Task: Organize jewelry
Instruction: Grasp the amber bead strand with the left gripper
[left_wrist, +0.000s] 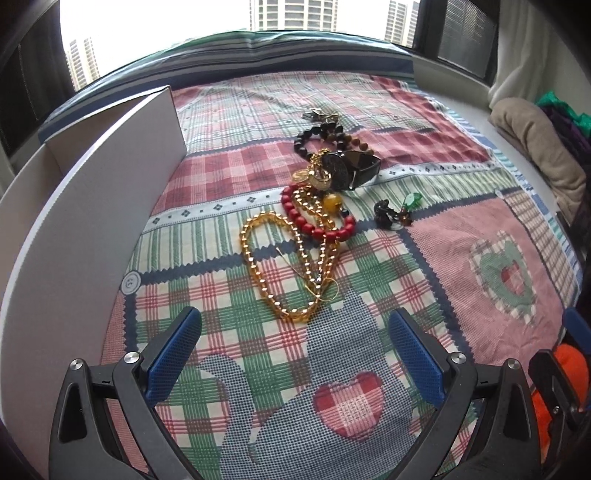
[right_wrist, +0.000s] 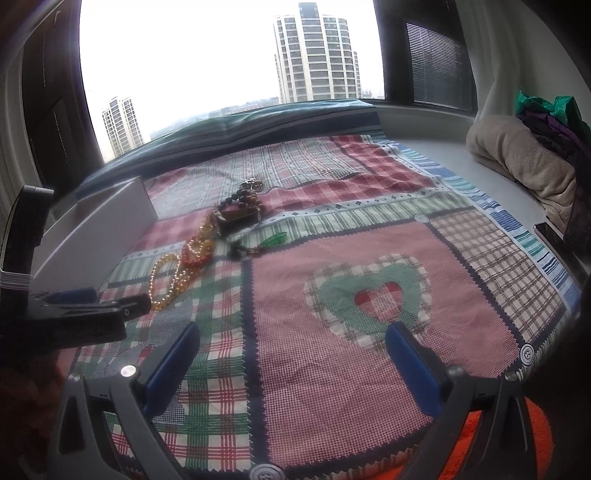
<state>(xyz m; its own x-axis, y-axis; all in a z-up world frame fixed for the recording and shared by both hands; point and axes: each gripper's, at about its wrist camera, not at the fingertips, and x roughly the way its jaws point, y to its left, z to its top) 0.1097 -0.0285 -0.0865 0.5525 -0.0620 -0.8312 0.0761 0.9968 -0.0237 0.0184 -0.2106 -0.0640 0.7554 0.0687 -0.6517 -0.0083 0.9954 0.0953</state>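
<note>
**Patchwork cloth, jewelry pile mid-cloth, both grippers wide apart and holding nothing**

Checked pink-green-red cloth (left_wrist: 229, 177) covers the surface, heart patches sewn in. Jewelry lies in a loose tangle near the middle of the cloth, running toward its far edge. Nearest the left gripper (left_wrist: 293, 354): a gold bead necklace (left_wrist: 258, 258), looped, its near end just ahead of the blue finger pads (left_wrist: 177, 354). Overlapping it farther back, a red bead bracelet (left_wrist: 314, 225) with a yellow round bead (left_wrist: 331, 201) touching it. Behind those a black watch (left_wrist: 351, 166), then a dark bead bracelet (left_wrist: 321, 136) and metal clasps at the far end of the pile. A small dark trinket with a green piece (left_wrist: 393, 212) sits apart, on the right side of the pile.

White open box (left_wrist: 92, 192) stands along the cloth's left edge, its wall upright, close beside the necklace but not touching it. Nothing lies between the left fingers and the necklace.

Right gripper (right_wrist: 291, 363) hovers over the pink square with the green heart (right_wrist: 373, 291), fingers spread, well apart from the pile. From the right wrist view the left gripper's body (right_wrist: 74, 314) sits at the left, partly blocking the box's near end.

Off the cloth's right edge: folded beige blanket (right_wrist: 517, 162), green and purple fabric behind it. Window with tower blocks beyond the far edge.
</note>
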